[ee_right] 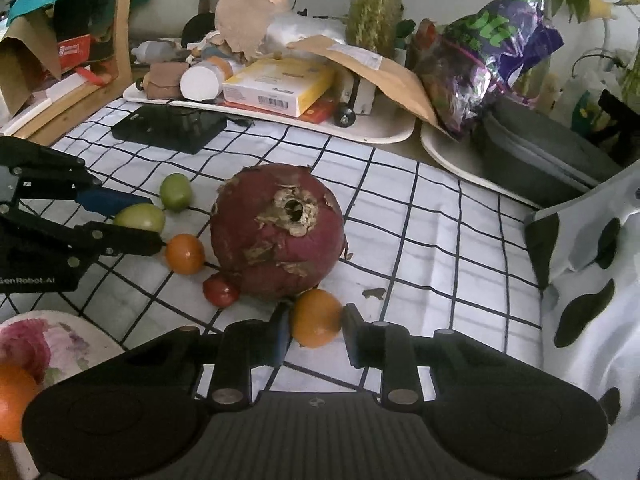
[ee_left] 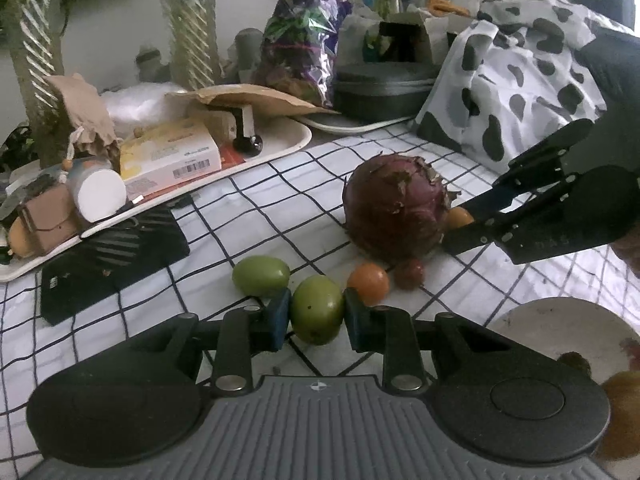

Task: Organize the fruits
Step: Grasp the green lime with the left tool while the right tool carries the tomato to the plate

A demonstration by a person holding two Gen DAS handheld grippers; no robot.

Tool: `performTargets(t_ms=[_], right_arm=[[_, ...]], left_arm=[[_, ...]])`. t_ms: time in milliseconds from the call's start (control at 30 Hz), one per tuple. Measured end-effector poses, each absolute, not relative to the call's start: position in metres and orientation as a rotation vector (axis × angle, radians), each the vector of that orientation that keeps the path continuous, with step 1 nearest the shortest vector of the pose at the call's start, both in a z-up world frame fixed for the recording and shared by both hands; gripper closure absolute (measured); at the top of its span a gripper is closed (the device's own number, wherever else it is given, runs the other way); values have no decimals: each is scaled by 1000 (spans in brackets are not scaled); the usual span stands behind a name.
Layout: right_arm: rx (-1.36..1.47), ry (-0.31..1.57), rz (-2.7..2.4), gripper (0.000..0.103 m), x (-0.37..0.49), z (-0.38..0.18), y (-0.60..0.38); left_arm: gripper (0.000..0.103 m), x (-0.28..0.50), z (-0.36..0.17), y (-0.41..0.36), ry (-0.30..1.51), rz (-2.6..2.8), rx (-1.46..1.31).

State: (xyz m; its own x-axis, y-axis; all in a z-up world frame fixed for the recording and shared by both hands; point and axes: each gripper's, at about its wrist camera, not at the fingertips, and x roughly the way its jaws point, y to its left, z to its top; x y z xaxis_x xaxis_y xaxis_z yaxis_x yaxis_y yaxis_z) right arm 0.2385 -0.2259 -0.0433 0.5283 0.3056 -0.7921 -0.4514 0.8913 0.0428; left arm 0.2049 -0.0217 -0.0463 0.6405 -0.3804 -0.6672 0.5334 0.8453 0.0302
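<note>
The left tongs [ee_left: 317, 316] are clamping a green fruit [ee_left: 317, 309] between their blue pads, the fruit sitting on the checked cloth [ee_left: 280, 200] that is covering the surface. The right tongs [ee_right: 316, 334] are closing around an orange fruit [ee_right: 316, 317]; the left pad is touching it, and whether the right pad is pressing cannot be told from this view.

A large dark red bulb with peeling skin [ee_right: 277, 232] is sitting in the middle of the cloth, touching or just behind the orange fruit and blocking the way straight ahead of the right tongs. A second green fruit [ee_left: 261, 275] is lying just beside the clamped one, on its far left. An orange-red fruit [ee_left: 368, 283] is lying just right of the left tongs' right pad, and a small dark red fruit [ee_left: 409, 273] is lying beside it, against the bulb's base.

Counting the small fruits on the cloth: two green, two orange, one dark red. One floral plate [ee_right: 56, 344] is sitting near the cloth's edge with another orange fruit [ee_right: 14, 400] on it.

Behind, a white tray [ee_right: 384, 130] is carrying a yellow box [ee_right: 280, 86] and other clutter, a flat black device [ee_right: 170, 126] is lying near it, and a cow-spotted cloth [ee_left: 520, 64] is heaped to the right.
</note>
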Motion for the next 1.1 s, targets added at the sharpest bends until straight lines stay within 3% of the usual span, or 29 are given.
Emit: performTargets(t_ms=[567,1100], right_arm=[[-55,874,442,74,183,-10,-244],[-38,860,491,74,145,1,-240]], left_arm=[[75,143,-15,-13,671,-541,129],[74,116,-22,-30,732,-614,61]])
